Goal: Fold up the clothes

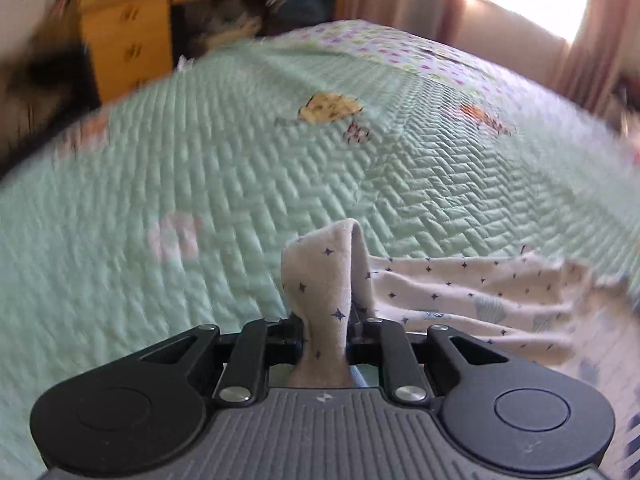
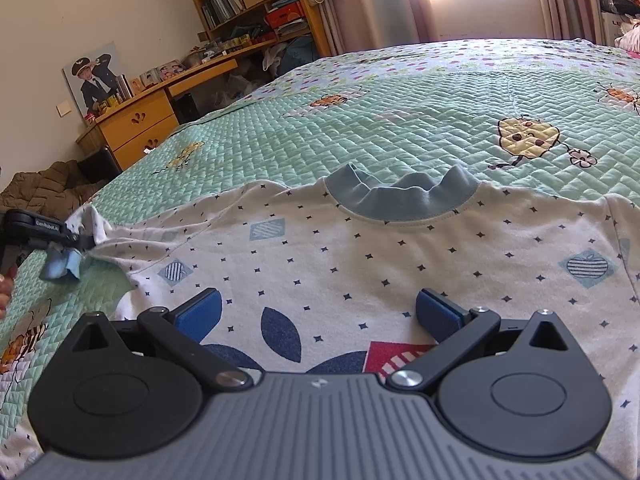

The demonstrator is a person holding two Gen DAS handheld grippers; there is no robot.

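Soft matt white star-printed cotton shirt with ribbed pale-blue collar lies on stitched, quilted mint-green bedspread; glossy honey-coloured wooden desk beyond.

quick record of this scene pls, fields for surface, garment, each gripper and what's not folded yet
surface: bed with a green quilted cover
garment: white printed shirt lying flat, blue collar toward the far side
left gripper: shut on the sleeve, at the shirt's left end
right gripper: open, over the shirt's middle, holding nothing
fold state: body spread out, no fold visible yet
background: wooden desk and shelves beside the bed
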